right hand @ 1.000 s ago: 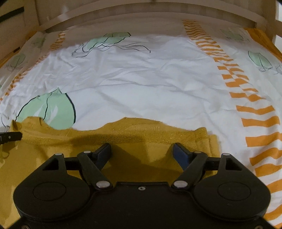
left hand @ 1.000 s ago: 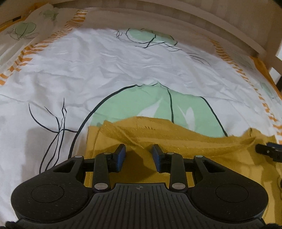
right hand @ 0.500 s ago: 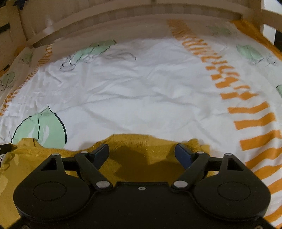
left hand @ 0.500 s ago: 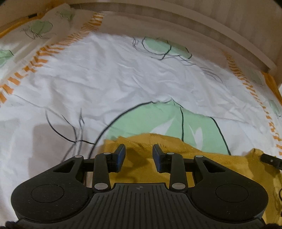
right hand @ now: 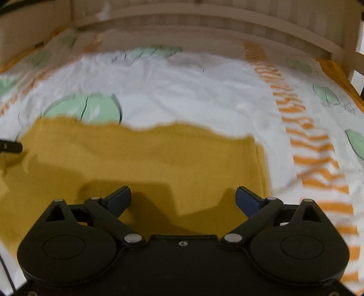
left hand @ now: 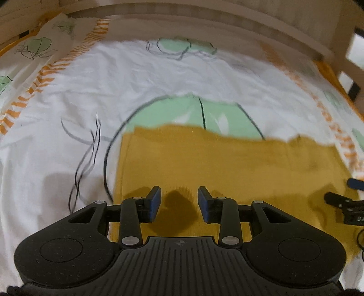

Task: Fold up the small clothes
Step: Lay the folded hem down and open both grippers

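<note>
The jaws of the left gripper (left hand: 179, 200) are held apart at a moderate gap with nothing between them, and those of the right gripper (right hand: 183, 198) are spread wide, likewise gripping nothing. Both are seen above a mustard-yellow garment (left hand: 227, 164), which is laid flat on the bed sheet (left hand: 136, 75) with its far edge slightly wavy and its left edge straight. In the right wrist view the garment (right hand: 170, 154) is crossed by shadows of the jaws. The sheet (right hand: 193, 91) is white and lightly wrinkled, printed with pale green leaves outlined in black and bands of orange dashes. It is bordered at the far side by a pale wooden bed frame (left hand: 204, 20). Both views are blurred, so finer detail cannot be told.
</note>
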Action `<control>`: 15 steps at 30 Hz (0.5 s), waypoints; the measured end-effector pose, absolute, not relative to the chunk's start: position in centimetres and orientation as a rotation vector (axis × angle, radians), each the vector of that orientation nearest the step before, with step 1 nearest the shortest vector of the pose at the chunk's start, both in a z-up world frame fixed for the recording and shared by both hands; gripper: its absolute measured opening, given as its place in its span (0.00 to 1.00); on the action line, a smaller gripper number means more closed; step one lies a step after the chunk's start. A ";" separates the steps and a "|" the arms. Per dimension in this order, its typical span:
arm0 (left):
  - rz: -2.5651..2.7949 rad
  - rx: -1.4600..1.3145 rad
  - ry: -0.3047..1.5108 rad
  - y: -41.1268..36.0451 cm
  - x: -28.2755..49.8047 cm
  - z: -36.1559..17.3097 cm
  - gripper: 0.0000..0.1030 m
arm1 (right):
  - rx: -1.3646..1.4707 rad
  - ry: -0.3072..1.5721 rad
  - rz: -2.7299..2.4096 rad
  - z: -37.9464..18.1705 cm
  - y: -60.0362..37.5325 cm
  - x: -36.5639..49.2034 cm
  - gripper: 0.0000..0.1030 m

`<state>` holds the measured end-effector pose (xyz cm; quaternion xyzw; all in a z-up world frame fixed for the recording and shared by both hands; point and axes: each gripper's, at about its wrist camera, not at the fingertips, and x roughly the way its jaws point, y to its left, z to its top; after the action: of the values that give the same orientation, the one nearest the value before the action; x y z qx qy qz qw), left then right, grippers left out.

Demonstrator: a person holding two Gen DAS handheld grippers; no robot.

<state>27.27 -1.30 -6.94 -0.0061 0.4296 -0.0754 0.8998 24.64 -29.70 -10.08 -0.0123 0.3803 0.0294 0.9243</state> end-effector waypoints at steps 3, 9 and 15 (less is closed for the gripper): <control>-0.161 -0.002 0.922 -1.6 25.8 -8.1 0.38 | -0.010 0.767 0.050 -10.6 -29.9 22.5 0.99; -0.136 0.046 0.934 -2.7 23.5 -9.0 0.59 | 0.002 0.760 0.046 -11.0 -29.7 19.9 0.99; -0.120 0.089 0.921 -3.4 22.6 -9.4 0.65 | 0.061 0.760 0.036 -11.5 -30.0 18.3 0.99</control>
<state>22.59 -3.40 -9.44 0.0428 0.4438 -0.0579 0.8932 18.34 -30.03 -11.46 0.0297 0.3706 0.0173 0.9282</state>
